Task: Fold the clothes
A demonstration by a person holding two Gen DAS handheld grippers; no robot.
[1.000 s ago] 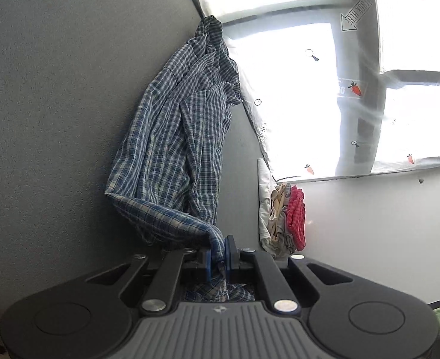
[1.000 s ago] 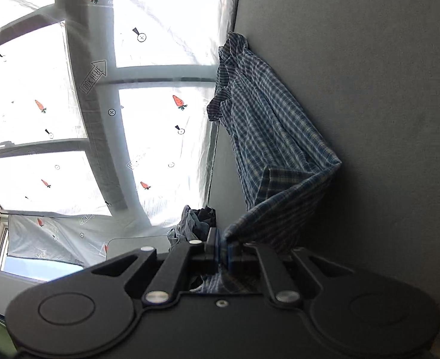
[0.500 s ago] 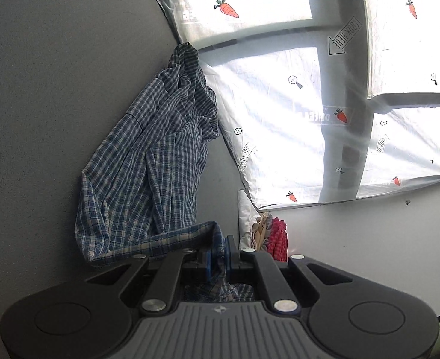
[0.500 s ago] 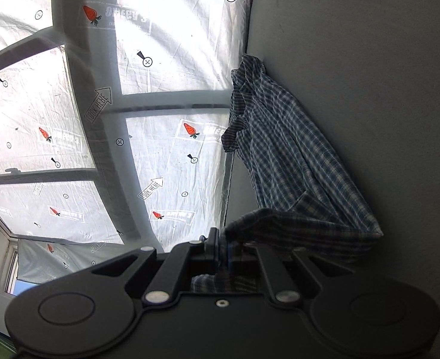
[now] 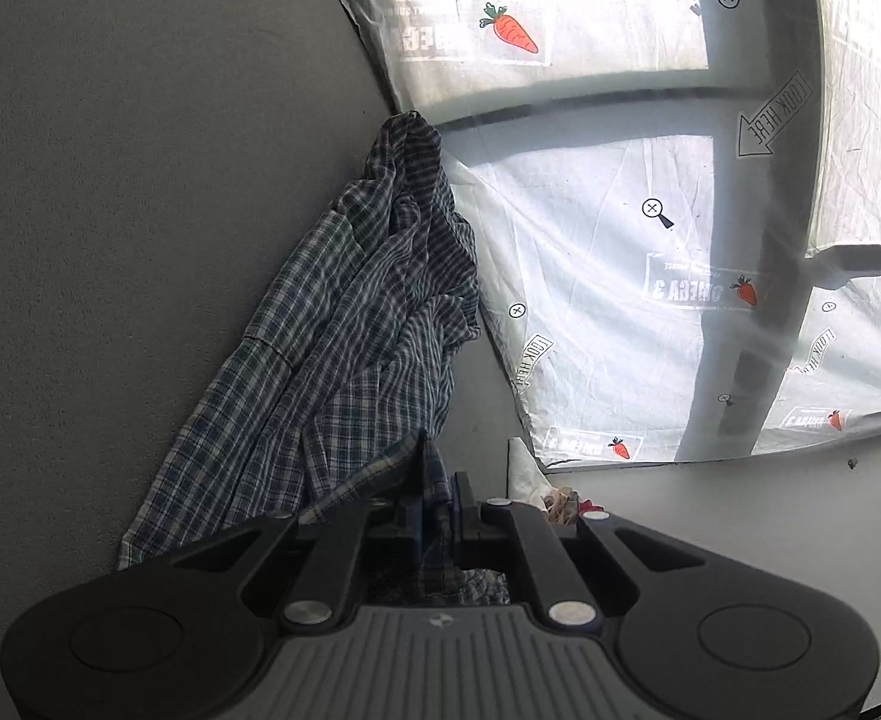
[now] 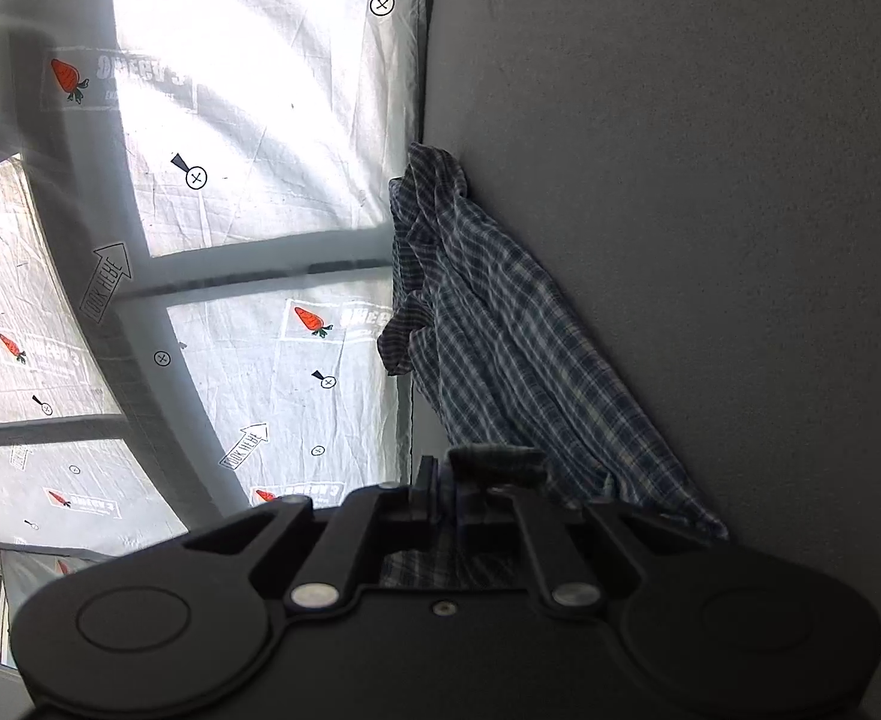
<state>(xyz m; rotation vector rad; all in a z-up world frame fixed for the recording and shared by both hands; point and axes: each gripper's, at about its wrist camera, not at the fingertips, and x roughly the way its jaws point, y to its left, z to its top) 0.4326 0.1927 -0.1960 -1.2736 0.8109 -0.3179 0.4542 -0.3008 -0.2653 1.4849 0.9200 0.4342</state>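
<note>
Left wrist view
- Left claw [image 5: 437, 501]: I have it clamped shut on a hem of the plaid shirt [image 5: 344, 360]; cloth pokes up between the blue pads.
- Shirt position: one shirt, lying crumpled on the grey table [image 5: 110, 210], its far end against the printed curtain [image 5: 608, 300].
- Change: a second ago the shirt stretched long toward the curtain; now it is bunched closer, and the hem I hold is carried over the rest of it.
- Side pile [image 5: 563, 501]: one small heap of other clothes, red and tan, mostly hidden behind my claw; earlier it showed plainly.
- Count: one shirt, one heap, several carrot prints on the curtain.

Right wrist view
- Right claw [image 6: 443, 489]: pinched tight on the shirt's [image 6: 500, 360] other corner, with a fold of cloth bulging just beside the pads.
- Shirt position: on the grey table [image 6: 710, 210], running from my claw to the curtain [image 6: 260, 210].
- Change: the held edge hung as a raised flap before; now it sits low, doubled over the body.
- Count: one shirt.
</note>
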